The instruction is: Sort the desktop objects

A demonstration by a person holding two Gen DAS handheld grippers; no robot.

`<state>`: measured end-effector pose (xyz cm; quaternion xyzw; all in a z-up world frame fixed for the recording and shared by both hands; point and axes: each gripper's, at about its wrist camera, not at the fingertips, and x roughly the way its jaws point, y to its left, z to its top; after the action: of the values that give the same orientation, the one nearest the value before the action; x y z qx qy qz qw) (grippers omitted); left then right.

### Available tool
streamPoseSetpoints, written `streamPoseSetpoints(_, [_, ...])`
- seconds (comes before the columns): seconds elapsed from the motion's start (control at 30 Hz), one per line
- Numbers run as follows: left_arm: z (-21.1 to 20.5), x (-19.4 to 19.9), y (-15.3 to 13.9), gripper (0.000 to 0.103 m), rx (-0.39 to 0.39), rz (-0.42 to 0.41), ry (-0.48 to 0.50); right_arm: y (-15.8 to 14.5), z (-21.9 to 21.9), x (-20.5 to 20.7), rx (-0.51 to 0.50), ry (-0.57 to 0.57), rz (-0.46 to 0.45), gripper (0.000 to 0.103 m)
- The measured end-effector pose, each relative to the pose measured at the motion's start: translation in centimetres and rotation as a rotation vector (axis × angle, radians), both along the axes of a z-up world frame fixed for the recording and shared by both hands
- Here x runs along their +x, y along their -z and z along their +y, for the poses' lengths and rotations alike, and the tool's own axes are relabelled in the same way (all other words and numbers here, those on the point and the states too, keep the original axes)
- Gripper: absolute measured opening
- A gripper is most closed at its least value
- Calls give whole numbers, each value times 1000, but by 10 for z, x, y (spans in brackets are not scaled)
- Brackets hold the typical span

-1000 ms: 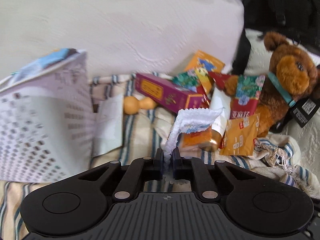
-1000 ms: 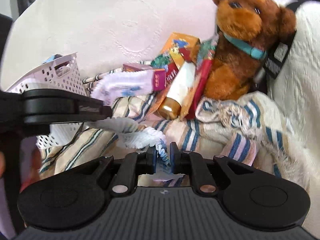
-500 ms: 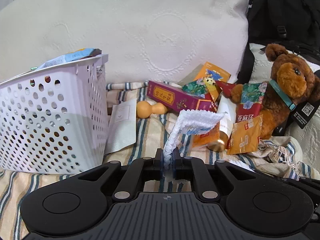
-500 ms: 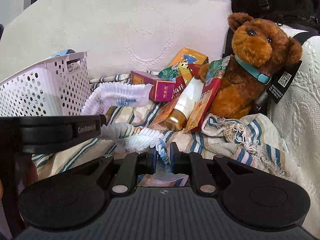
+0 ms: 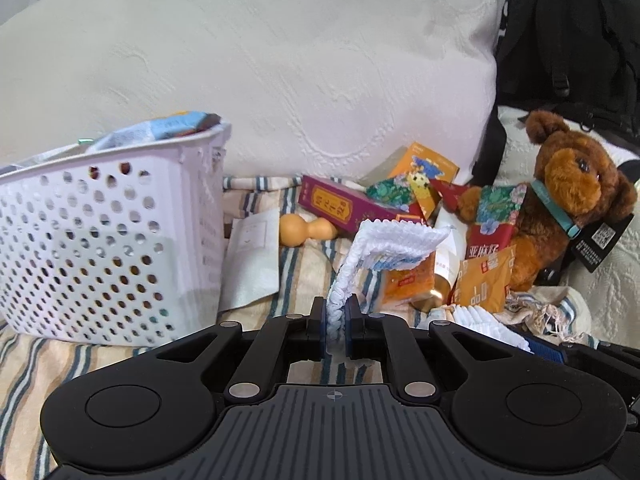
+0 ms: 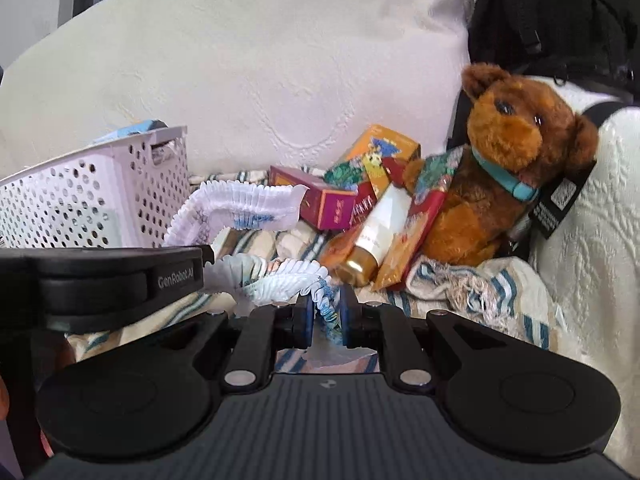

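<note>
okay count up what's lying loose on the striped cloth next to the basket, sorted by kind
Boxes: 2, maroon box and orange box
Snack packets: at least 4, e.g. orange packet
Bottle: 1
Gourd: 1
White pouch: 1
Plush bear: 1
Total: at least 10; the packets overlap, so some may be hidden.

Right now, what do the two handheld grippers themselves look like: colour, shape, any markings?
Both are matte black plastic. Each left gripper and right gripper has a ribbed central body, two round side lobes, linkage arms with silver pivot pins, and blue finger pads. The left unit's side reads "GenRobot.AI" in the right wrist view. No cables or sleeves show.
</note>
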<state>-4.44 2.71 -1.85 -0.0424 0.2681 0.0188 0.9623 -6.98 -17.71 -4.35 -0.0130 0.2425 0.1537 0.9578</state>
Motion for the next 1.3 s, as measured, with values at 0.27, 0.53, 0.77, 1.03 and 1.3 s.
streamPoseSetpoints(0.27, [18, -15, -7, 4, -49, -30, -28, -14, 16, -14, -20, -1, -29, 15])
streamPoseSetpoints(0.53, [30, -29, -13, 5, -100, -40, -56, -24, 27, -25, -46, -5, -45, 15])
streamPoseSetpoints(0.77, [45, -30, -66, 5, -89, -114, -87, -70, 42, -18, -38, -54, -114, 15])
streamPoseSetpoints(1.03, [97, -4, -151, 15, 10, -194, -207, -149, 98, 17, 48, -166, -196, 15])
streamPoseSetpoints(1.3, [187, 22, -173, 26, 90, -164, -378, -165, 197, 67, 102, -354, -125, 15])
